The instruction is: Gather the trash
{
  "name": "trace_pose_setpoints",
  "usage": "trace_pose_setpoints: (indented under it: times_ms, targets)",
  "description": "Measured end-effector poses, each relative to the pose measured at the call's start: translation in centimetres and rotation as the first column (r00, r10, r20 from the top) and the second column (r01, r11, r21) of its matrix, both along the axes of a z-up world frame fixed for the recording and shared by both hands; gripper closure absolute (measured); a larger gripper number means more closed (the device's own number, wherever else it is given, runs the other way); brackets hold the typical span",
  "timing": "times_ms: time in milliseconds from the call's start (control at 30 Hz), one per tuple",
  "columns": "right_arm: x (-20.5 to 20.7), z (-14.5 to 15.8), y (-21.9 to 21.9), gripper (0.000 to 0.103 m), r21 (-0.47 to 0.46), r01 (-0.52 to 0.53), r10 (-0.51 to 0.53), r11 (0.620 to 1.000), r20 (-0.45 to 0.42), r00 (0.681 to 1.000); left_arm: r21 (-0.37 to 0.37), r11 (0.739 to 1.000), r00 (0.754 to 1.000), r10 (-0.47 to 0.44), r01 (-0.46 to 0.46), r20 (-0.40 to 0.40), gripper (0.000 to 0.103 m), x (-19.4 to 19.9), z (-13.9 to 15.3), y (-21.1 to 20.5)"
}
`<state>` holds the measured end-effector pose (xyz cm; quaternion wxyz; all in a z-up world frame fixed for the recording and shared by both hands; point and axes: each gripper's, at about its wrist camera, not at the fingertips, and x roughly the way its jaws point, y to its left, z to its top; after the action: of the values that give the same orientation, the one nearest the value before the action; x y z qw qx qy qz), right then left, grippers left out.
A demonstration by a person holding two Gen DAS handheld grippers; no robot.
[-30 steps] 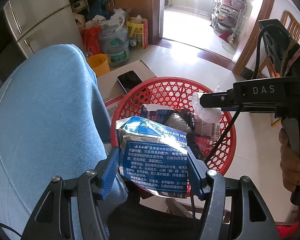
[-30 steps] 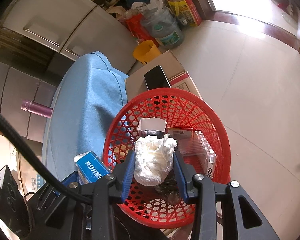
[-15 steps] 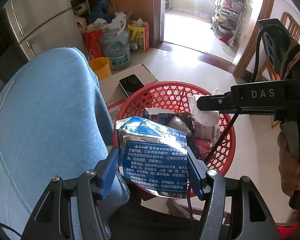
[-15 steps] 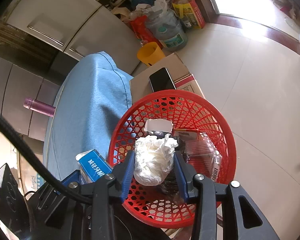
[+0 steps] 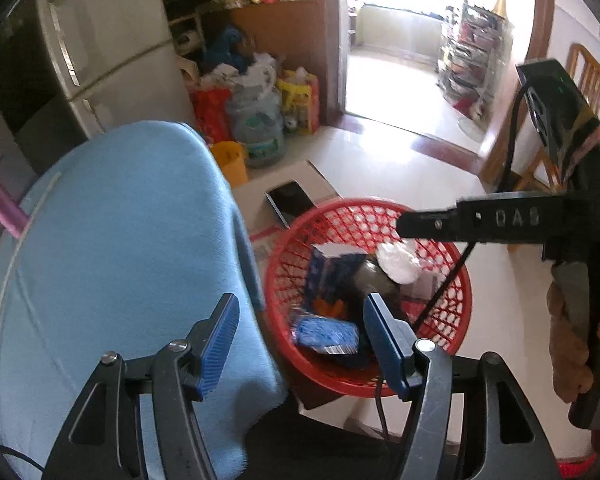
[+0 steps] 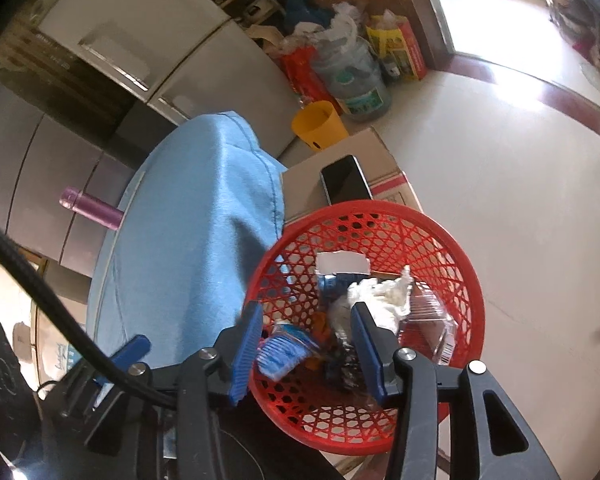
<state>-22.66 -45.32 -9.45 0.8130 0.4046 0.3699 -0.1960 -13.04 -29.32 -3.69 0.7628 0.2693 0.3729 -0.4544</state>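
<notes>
Dropped since a second ago: blue foil toothpaste pack [image 5: 326,334] from left gripper [image 5: 300,344] and crumpled white tissue [image 6: 382,298] from right gripper [image 6: 304,352], both now lying below spread, empty jaws (just opened) in red plastic mesh basket [image 6: 458,264]; deposit step looks done, next likely calls for lifting clear to fetch more trash.
</notes>
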Motion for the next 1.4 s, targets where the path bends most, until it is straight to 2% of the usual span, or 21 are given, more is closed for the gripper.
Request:
trace_pose_setpoints:
  times_ms: [200,300,400,533,633,700,833,933,1100,1233,1400]
  targets:
    - [1.7,3.0,3.1,0.053,-0.114,-0.072,0.075,0.991,0.024,0.997,-0.075,0.992,0.991,0.106,-0.099,0.084,0.029,1.2,3.4,3.7]
    - [3.0,5.0,5.2,0.053,-0.186,-0.121,0.130,0.975,0.040,0.991,-0.118,0.978,0.976,0.186,-0.173,0.109,0.028,2.4,5.2,6.5]
    - [4.9,7.4,8.5,0.053,-0.275,-0.183,0.207,0.944,0.063,0.976,-0.150,0.952,0.947,0.287,-0.266,0.142,0.028,3.7,6.7,9.7]
    - [7.1,10.0,12.9,0.048,-0.393,-0.239,0.294,0.888,0.085,0.952,-0.176,0.898,0.880,0.434,-0.404,0.191,0.025,5.6,8.1,14.6]
    - [9.0,11.8,16.8,0.044,-0.478,-0.285,0.371,0.831,0.094,0.924,-0.204,0.837,0.811,0.544,-0.508,0.215,0.015,7.1,8.8,18.7]
    - [10.2,12.8,19.3,0.041,-0.520,-0.315,0.421,0.794,0.098,0.902,-0.225,0.800,0.770,0.597,-0.556,0.223,0.014,7.8,9.0,21.1]
    - [12.2,13.6,23.6,0.041,-0.573,-0.375,0.505,0.729,0.080,0.859,-0.240,0.726,0.684,0.688,-0.645,0.242,0.013,9.1,9.0,25.1]
    - [13.1,13.7,26.2,0.041,-0.585,-0.415,0.556,0.697,0.076,0.828,-0.242,0.665,0.622,0.746,-0.706,0.236,0.013,9.9,8.9,27.9]
    - [14.4,13.8,29.8,0.041,-0.605,-0.456,0.607,0.653,0.058,0.793,-0.254,0.592,0.545,0.805,-0.765,0.234,0.013,11.0,8.7,31.1]
    - [15.0,14.2,32.0,0.041,-0.619,-0.467,0.630,0.632,0.059,0.774,-0.261,0.562,0.523,0.827,-0.785,0.207,0.013,11.4,8.6,32.8]
    - [15.1,14.5,33.8,0.041,-0.634,-0.452,0.630,0.628,0.073,0.773,-0.276,0.538,0.497,0.842,-0.796,0.208,0.013,11.1,9.0,33.7]
